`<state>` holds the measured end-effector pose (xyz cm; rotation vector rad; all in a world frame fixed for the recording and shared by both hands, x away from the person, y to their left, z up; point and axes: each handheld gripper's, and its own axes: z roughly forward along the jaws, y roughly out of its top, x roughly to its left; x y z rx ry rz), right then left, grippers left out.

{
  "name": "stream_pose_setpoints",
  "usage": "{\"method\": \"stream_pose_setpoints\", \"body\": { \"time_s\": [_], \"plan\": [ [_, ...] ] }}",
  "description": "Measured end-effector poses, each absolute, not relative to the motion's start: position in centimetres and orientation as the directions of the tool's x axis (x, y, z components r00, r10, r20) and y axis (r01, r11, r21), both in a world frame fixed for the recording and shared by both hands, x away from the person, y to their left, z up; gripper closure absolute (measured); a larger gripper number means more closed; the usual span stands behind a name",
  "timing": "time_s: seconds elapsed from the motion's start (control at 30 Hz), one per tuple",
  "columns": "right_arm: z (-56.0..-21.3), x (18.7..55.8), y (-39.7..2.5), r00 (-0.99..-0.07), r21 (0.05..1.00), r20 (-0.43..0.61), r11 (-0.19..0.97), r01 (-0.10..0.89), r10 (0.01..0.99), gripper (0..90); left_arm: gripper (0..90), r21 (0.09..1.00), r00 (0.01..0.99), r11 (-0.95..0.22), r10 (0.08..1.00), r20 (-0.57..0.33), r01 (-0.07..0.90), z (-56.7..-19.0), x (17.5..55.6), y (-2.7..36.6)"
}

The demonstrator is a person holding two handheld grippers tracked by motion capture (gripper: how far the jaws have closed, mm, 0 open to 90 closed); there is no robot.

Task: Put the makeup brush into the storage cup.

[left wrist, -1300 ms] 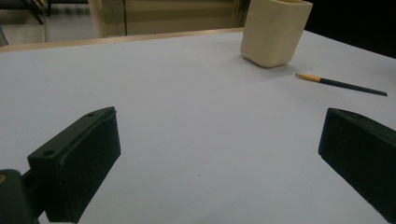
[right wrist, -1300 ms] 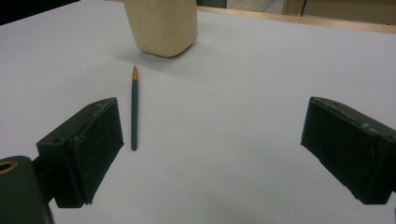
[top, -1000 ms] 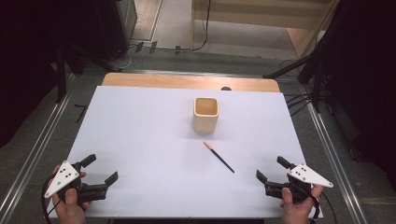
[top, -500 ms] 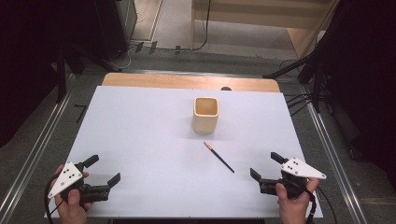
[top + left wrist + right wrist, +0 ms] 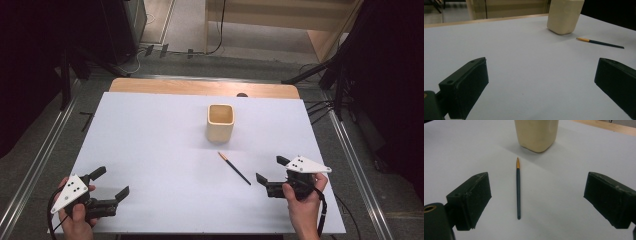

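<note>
Dark green, the pencil [image 5: 518, 192] lies flat just before the cup [image 5: 220, 122]; our right gripper [image 5: 271, 171] (jaws wide) should straddle its middle, then pinch low and squarely.

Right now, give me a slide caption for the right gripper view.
Open right gripper lined up on a dark pencil lying before a cream cup.

A person's two hands are holding grippers over a white table [image 5: 150, 145]: the left gripper [image 5: 111, 182] is hovering near the front left corner with jaws apart, while the right gripper [image 5: 271, 170], jaws spread, is sitting just beside a dark pencil [image 5: 234, 169] lying diagonally below a cream square cup [image 5: 220, 122]
</note>
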<state>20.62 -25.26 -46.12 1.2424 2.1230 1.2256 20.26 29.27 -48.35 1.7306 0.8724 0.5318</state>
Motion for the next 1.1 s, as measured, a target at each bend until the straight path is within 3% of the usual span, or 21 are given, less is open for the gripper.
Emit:
{"method": "stream_pose_setpoints", "body": {
  "time_s": [0.8, 1.1],
  "plan": [
    [-44.6, 24.5, -21.5, -0.581, 0.761, 0.056, 0.342, 0.551, 0.812, 16.6, 0.0, 0.945, 0.633, -0.152, 0.771, -0.071, 0.291, -48.3, 20.2, 29.3],
    [-45.1, 26.2, -20.0, -0.595, 0.701, 0.054, 0.394, 0.594, 0.802, 31.3, 0.0, 0.945, 0.633, -0.147, 0.77, -0.077, 0.293, -48.3, 20.2, 29.4]
  ]
}}
